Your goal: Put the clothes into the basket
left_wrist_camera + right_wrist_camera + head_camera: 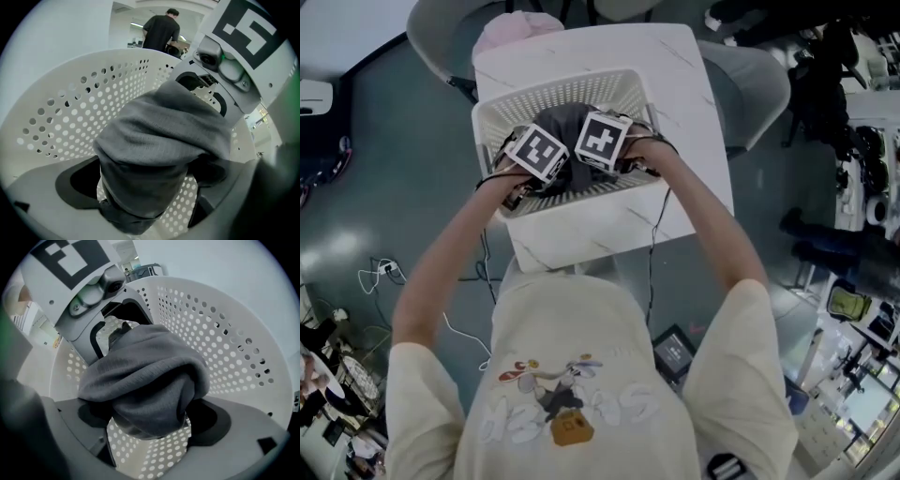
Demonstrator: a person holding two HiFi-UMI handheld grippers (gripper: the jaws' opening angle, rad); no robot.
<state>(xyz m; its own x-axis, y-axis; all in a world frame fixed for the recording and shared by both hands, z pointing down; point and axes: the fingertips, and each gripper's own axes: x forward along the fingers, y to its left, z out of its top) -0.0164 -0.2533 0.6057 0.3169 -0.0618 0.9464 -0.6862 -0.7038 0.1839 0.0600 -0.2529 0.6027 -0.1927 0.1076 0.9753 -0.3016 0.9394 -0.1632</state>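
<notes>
Grey garment in white basket, left gripper and right gripper jaws wide, cloth loose between.

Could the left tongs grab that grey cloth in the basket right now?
Probably yes: the grey cloth lies right between the open jaws of the left tongs, inside the white basket, and nothing else seems to be in the way.

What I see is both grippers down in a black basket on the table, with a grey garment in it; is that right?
Not quite: the basket is white, not black, as the head view shows. Otherwise yes: the left gripper and right gripper are down in it on the table, with the grey garment in it.
</notes>
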